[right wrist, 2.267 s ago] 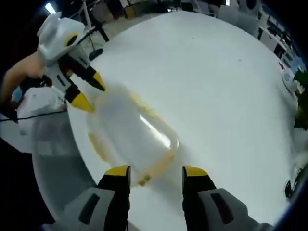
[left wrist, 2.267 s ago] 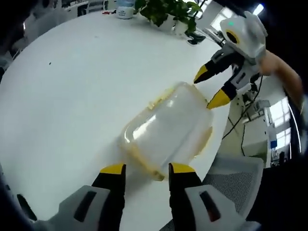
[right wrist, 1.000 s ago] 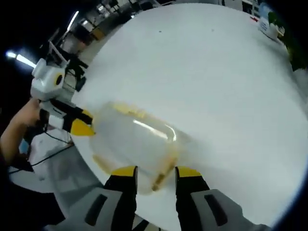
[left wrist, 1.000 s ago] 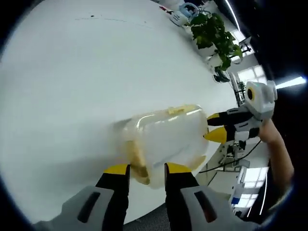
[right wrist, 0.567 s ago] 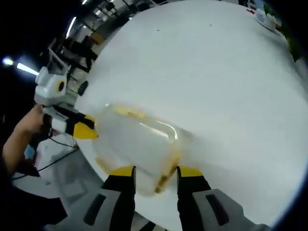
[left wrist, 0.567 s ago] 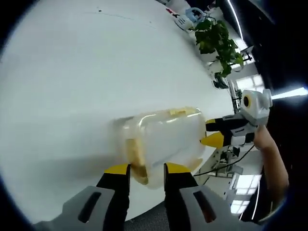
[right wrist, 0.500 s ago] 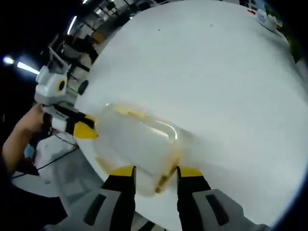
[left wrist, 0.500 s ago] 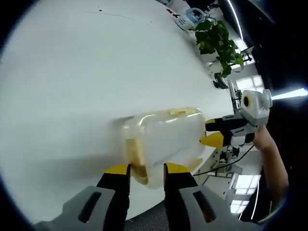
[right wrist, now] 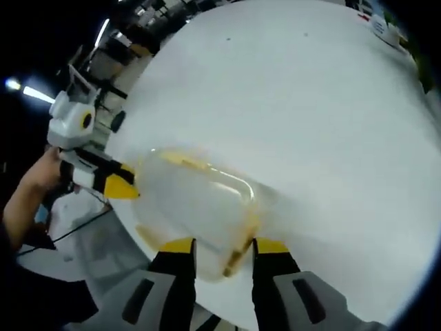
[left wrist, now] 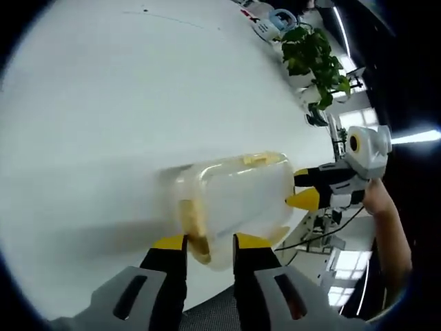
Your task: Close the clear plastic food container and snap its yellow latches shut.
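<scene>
The clear plastic container [left wrist: 238, 200] lies lid-on at the white table's [left wrist: 138, 83] near edge, with yellow trim along its rim. In the left gripper view my left gripper [left wrist: 209, 243] is closed in on the container's near end, and a yellow latch [left wrist: 187, 224] sits between its jaws. My right gripper [left wrist: 304, 189] meets the far end with its yellow tips against the wall. In the right gripper view the right gripper [right wrist: 224, 246] pinches the container [right wrist: 193, 200] at the other yellow latch [right wrist: 238, 249]. The left gripper [right wrist: 116, 181] presses at the opposite end.
A potted plant [left wrist: 310, 55] and cups [left wrist: 269, 19] stand at the table's far side. A person's hand [right wrist: 34, 183] holds the left gripper beyond the table edge. A grey chair [right wrist: 89, 252] sits below that edge. The wide white tabletop [right wrist: 310, 103] stretches away behind the container.
Since 2.3 s ago both pairs of jaws have narrowed onto the container's ends and both views have swung. In the last half second almost nothing has moved.
</scene>
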### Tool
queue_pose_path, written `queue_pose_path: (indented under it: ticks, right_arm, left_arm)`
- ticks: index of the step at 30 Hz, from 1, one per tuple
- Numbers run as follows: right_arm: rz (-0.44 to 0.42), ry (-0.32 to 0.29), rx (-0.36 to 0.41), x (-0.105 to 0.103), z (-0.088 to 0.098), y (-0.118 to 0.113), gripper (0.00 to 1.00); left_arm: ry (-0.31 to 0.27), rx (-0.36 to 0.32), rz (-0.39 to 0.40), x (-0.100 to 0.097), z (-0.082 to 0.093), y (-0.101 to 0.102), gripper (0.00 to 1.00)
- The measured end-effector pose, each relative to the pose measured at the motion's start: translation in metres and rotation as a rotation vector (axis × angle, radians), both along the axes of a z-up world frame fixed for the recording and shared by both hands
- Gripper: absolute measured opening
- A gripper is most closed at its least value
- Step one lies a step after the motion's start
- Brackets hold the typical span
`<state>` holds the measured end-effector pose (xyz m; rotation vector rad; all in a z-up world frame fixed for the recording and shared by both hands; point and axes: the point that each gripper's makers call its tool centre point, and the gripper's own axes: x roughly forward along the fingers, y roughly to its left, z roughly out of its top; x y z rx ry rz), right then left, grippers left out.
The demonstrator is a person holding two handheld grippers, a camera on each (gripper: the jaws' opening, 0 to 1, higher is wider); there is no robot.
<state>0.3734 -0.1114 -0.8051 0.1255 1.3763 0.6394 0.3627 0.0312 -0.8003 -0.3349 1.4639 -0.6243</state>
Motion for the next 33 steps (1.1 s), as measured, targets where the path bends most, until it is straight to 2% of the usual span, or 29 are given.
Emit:
queue_pose_path:
  ticks: [2, 3, 4, 5, 6, 7, 12, 16, 27, 29, 32, 33]
  right_arm:
    - [0.0, 0.005, 0.003, 0.0, 0.0, 0.0, 0.28]
    - [0.0, 0.009, 0.01, 0.0, -0.001, 0.0, 0.28]
    - [-0.006, 0.008, 0.011, 0.001, -0.002, -0.001, 0.28]
    - [-0.008, 0.015, 0.015, 0.0, -0.002, -0.001, 0.28]
    - [-0.033, 0.069, 0.06, -0.009, 0.002, 0.007, 0.26]
    - [-0.002, 0.028, 0.022, -0.004, -0.003, -0.002, 0.26]
    - [-0.006, 0.029, 0.03, -0.005, -0.002, -0.001, 0.26]
    - [-0.006, 0.025, 0.033, -0.003, -0.001, -0.002, 0.27]
    - [-0.01, 0.037, 0.018, -0.001, 0.0, -0.001, 0.29]
    - [0.009, -0.001, 0.023, 0.0, 0.002, -0.001, 0.3]
    - [0.094, -0.139, 0.011, 0.007, 0.005, 0.0, 0.31]
    - [0.101, -0.145, -0.003, 0.007, 0.005, -0.001, 0.32]
  left_arm:
    - [0.002, -0.005, 0.007, -0.002, 0.001, -0.001, 0.23]
    - [0.015, -0.035, -0.005, -0.004, 0.003, -0.004, 0.21]
    - [0.01, -0.006, 0.043, 0.001, -0.003, -0.001, 0.21]
    - [0.011, -0.014, 0.014, 0.0, -0.003, -0.001, 0.21]
    - [0.013, -0.017, 0.011, 0.0, -0.004, -0.001, 0.21]
    - [0.011, -0.018, 0.01, 0.0, -0.004, -0.002, 0.21]
    - [0.035, -0.037, 0.03, 0.004, -0.011, -0.002, 0.21]
    - [0.028, -0.034, 0.023, -0.002, -0.006, -0.007, 0.22]
    - [0.025, -0.036, 0.022, -0.001, -0.003, -0.006, 0.24]
    - [0.015, -0.041, 0.019, -0.003, -0.001, -0.006, 0.25]
    - [-0.043, -0.036, -0.044, -0.004, -0.001, -0.005, 0.26]
    - [-0.043, -0.031, -0.056, -0.007, 0.001, -0.005, 0.25]
